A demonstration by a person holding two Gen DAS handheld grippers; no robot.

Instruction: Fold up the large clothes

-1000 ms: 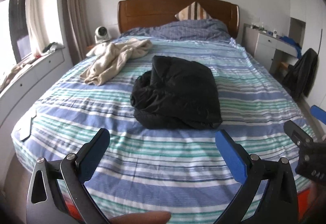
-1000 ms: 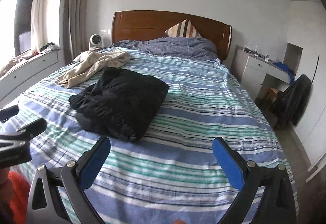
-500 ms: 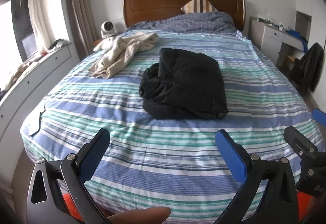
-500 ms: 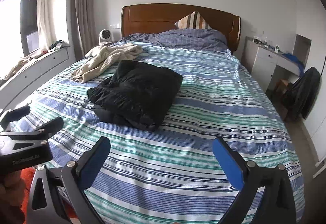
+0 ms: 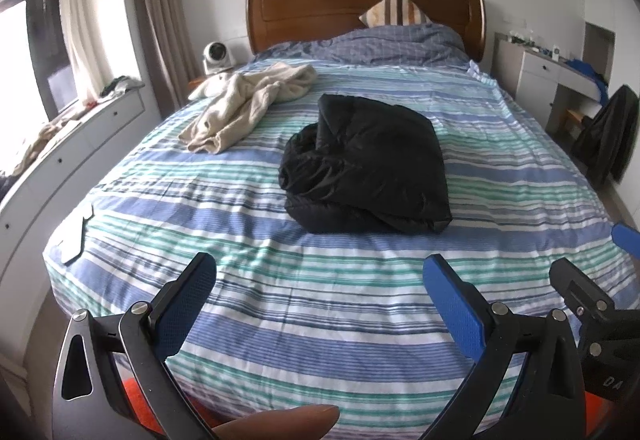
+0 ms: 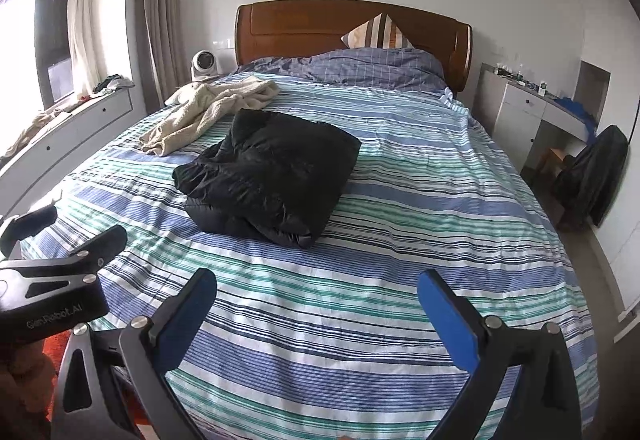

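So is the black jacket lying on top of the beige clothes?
No, the black jacket lies alone in the middle of the striped bed, apart from the beige clothes nearer the headboard.

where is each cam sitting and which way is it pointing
Left wrist: on the left gripper near the bed's foot, facing the headboard; its open blue fingers, a fingertip and the right gripper at far right show.
Right wrist: on the right gripper, same heading; its open fingers show, left gripper at far left.
Shared: striped bed, black jacket, beige garment.
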